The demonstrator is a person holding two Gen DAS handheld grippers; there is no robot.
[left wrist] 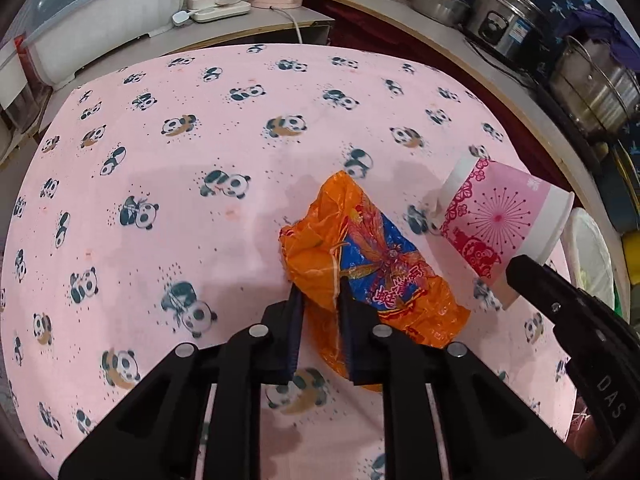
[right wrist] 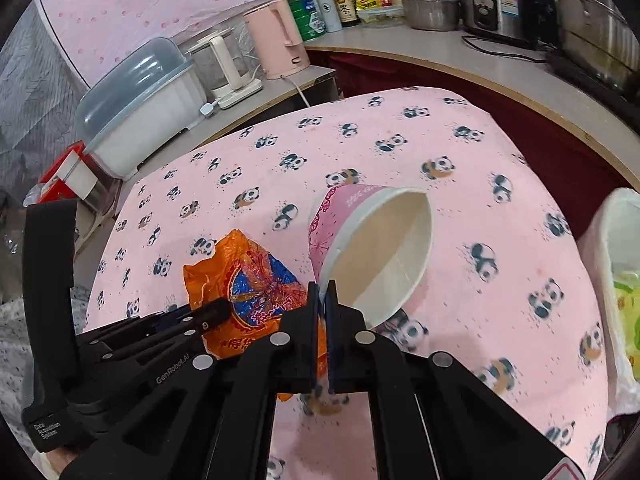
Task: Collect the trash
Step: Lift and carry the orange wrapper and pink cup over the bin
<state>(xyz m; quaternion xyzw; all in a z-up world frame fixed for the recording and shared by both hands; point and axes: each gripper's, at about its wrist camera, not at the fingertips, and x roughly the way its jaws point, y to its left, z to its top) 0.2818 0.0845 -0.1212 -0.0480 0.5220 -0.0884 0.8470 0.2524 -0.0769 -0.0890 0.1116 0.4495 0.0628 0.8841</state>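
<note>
My left gripper (left wrist: 320,292) pinches the orange wrapper (left wrist: 372,264) on the panda cloth (left wrist: 160,160). At two o'clock, my right gripper (right wrist: 324,292) clamps the tilted paper cup's (right wrist: 380,248) rim.

A pink panda-print cloth table cover (left wrist: 200,140) looks soft and matt. The crinkled orange and blue plastic wrapper (left wrist: 372,256) is glossy and thin. The pink patterned paper cup (right wrist: 372,248) has a smooth, matt white inside. The black plastic grippers (left wrist: 320,300) look matt. Steel pots (left wrist: 596,92) shine; the white bin liner (right wrist: 608,248) seems thin plastic.
</note>
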